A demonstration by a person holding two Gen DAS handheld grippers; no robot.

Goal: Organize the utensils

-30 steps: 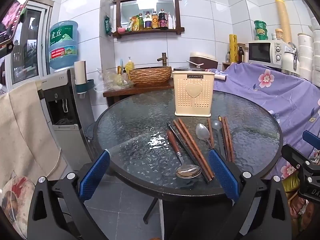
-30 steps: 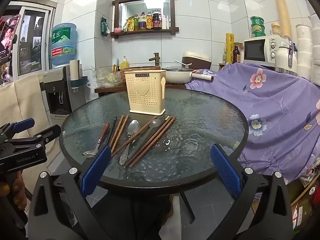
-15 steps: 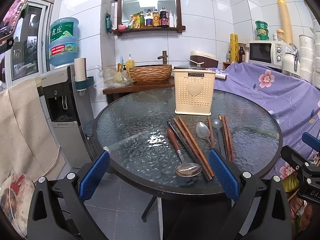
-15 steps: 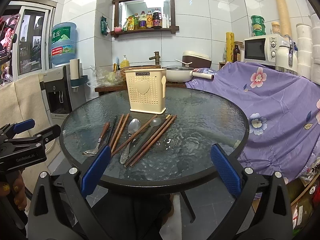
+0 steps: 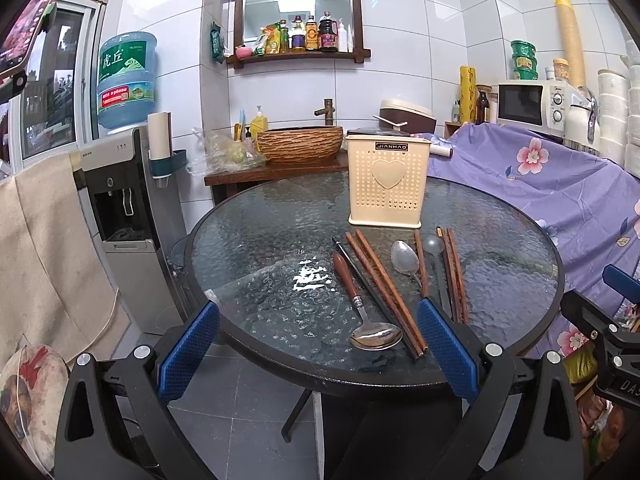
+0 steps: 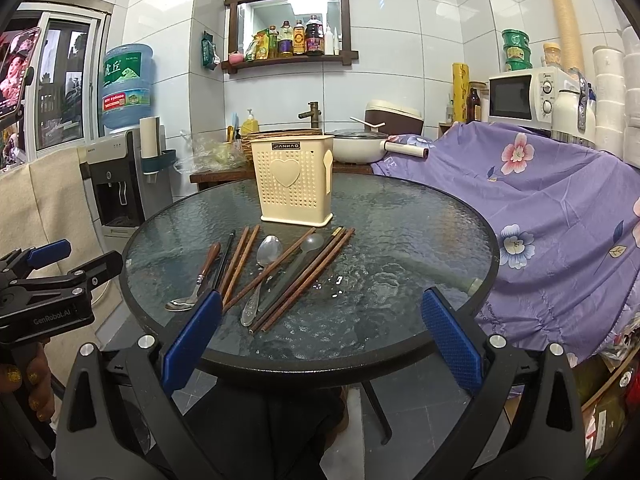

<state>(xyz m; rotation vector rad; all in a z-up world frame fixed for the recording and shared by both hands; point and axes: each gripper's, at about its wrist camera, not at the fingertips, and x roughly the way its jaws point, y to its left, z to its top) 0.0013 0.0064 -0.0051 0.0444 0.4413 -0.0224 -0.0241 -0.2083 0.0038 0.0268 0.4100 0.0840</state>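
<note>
Both tools gape before holder (image 6: 295,178) marked "JIANHAO".

Both grippers are built from matte black plastic arms, each shaped with a triangular cut-out and fastened with round silver screws. The left gripper (image 5: 318,344) is fitted with blue, finely textured pads (image 5: 447,344) on the inner faces of its fingers, and the same blue pads (image 6: 450,340) are carried by the right gripper (image 6: 320,338). White "GenRoboAI" lettering is printed on the left gripper's black body. Glittery gold nail polish is worn on the left hand (image 6: 24,384) beneath that body.
</note>
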